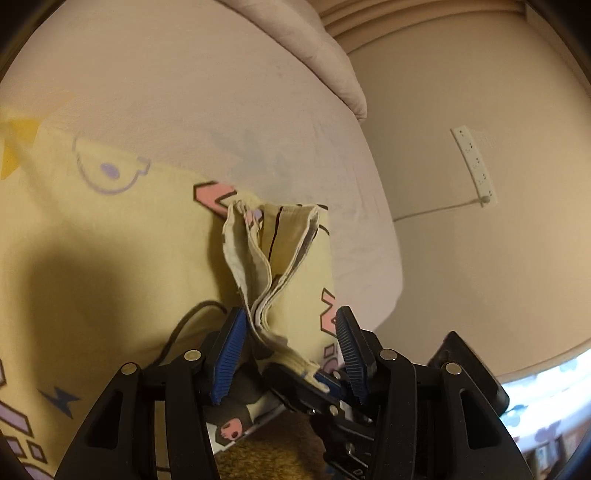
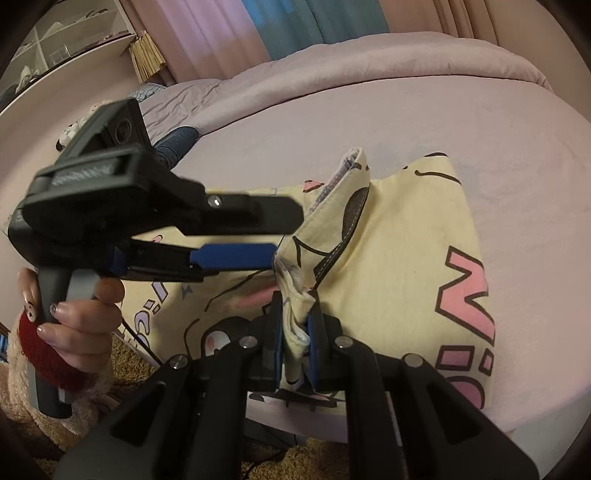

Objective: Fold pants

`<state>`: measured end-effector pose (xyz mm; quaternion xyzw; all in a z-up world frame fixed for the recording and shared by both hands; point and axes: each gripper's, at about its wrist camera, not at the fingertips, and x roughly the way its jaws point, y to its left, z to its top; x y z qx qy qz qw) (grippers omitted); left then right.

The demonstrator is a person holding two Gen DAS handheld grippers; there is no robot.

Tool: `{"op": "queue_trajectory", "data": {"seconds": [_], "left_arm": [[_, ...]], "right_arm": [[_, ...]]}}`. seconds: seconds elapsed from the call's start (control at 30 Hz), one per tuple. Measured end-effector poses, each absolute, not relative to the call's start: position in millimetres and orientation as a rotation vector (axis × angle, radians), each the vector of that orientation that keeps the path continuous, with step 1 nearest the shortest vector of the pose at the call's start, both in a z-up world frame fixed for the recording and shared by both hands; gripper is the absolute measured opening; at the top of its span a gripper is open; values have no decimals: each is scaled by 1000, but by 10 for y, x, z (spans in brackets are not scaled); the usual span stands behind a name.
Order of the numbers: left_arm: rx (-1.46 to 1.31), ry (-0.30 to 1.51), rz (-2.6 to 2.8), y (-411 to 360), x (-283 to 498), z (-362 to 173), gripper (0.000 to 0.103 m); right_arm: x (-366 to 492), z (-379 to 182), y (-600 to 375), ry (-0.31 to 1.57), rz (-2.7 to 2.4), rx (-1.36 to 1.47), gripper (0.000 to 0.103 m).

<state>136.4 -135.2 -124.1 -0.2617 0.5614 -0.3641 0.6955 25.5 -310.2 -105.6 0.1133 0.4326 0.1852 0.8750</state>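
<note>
Black linkage arms fill the bottom of both views. In the right wrist view the right hand-held gripper (image 2: 297, 332), at lower centre, has its blue pads pressed together on a bunched fold of the pants (image 2: 399, 266), the cloth squeezed up between them. In the left wrist view the left hand-held gripper (image 1: 291, 350) stands spread about halfway: a layered edge of the pants (image 1: 280, 266) rises between its ribbed blue pads, nearer the left pad, and neither pad visibly presses on it.

The pants are pale yellow with pink block letters, dark outlines and lilac shapes. They lie spread on the bed (image 2: 461, 110), near its front edge, with the pinched part lifted off the sheet into a ridge that runs up toward the frame's centre.

Seen from the right wrist, the left hand-held gripper crosses the left half of the frame, its fingers pointing right at the lifted ridge, carried by a person's hand (image 2: 77, 325) with painted nails at lower left. A rumpled duvet (image 2: 369, 62) lies along the far side of the bed, with curtains (image 2: 258, 29) behind. In the left wrist view a white power strip (image 1: 474, 166) lies on the floor at right.
</note>
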Motion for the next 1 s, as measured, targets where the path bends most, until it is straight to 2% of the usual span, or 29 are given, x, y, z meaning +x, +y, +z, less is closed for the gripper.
{"op": "queue_trajectory", "data": {"seconds": [0.27, 0.3, 0.33, 0.37, 0.4, 0.73, 1.0], "left_arm": [[-441, 1328, -718, -1678, 1545, -1385, 51], [-443, 1315, -706, -1676, 1535, -1386, 45], [-441, 1301, -699, -1685, 1528, -1378, 33], [-412, 1283, -675, -1685, 1519, -1347, 10], [-392, 1268, -662, -1656, 1496, -1331, 6], [-287, 1097, -584, -1135, 1409, -804, 6], [-264, 1186, -427, -515, 1507, -1191, 6]], "right_arm": [[241, -1064, -2983, 922, 390, 202, 14], [246, -1060, -2984, 921, 388, 206, 14], [244, -1053, -2983, 920, 383, 210, 14], [254, -1048, -2977, 920, 379, 211, 14], [256, -1033, -2958, 919, 369, 206, 14], [268, -690, -2467, 828, 461, 190, 14], [424, -975, -1694, 916, 555, 141, 14]]}}
